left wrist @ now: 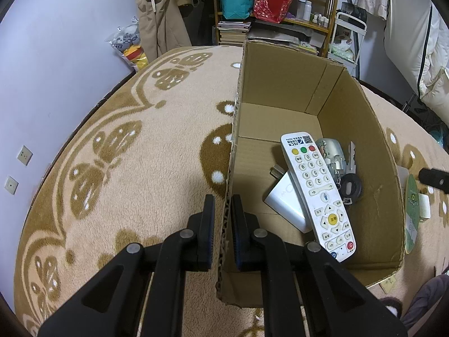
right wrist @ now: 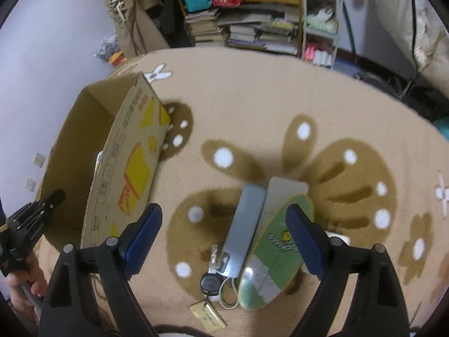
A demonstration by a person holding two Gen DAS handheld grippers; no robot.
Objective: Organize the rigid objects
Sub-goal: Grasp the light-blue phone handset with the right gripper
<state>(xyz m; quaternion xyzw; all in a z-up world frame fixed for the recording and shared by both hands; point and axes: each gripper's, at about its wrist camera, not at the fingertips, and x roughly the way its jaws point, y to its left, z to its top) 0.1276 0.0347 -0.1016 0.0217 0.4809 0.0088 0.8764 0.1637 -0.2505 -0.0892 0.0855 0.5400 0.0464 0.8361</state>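
Observation:
An open cardboard box (left wrist: 280, 84) stands on the blanket. Inside it lie a white remote control (left wrist: 318, 193), a white charger (left wrist: 283, 202), a silver mouse (left wrist: 329, 151) and keys (left wrist: 350, 157) with a black fob. My left gripper (left wrist: 223, 205) is shut on the box's left wall. In the right wrist view my right gripper (right wrist: 224, 216) stands open above a pile on the blanket: a grey flat bar (right wrist: 244, 230), a green oval fan (right wrist: 277, 255), a black key fob (right wrist: 212, 283) and a gold tag (right wrist: 207, 317). Nothing is between its fingers (right wrist: 143, 233).
The box (right wrist: 132, 168) stands left of the pile in the right wrist view, with a hand (right wrist: 22, 289) holding the left gripper (right wrist: 31, 219). A beige patterned blanket (right wrist: 252, 106) covers the surface. Shelves with books and bags (left wrist: 269, 8) stand behind.

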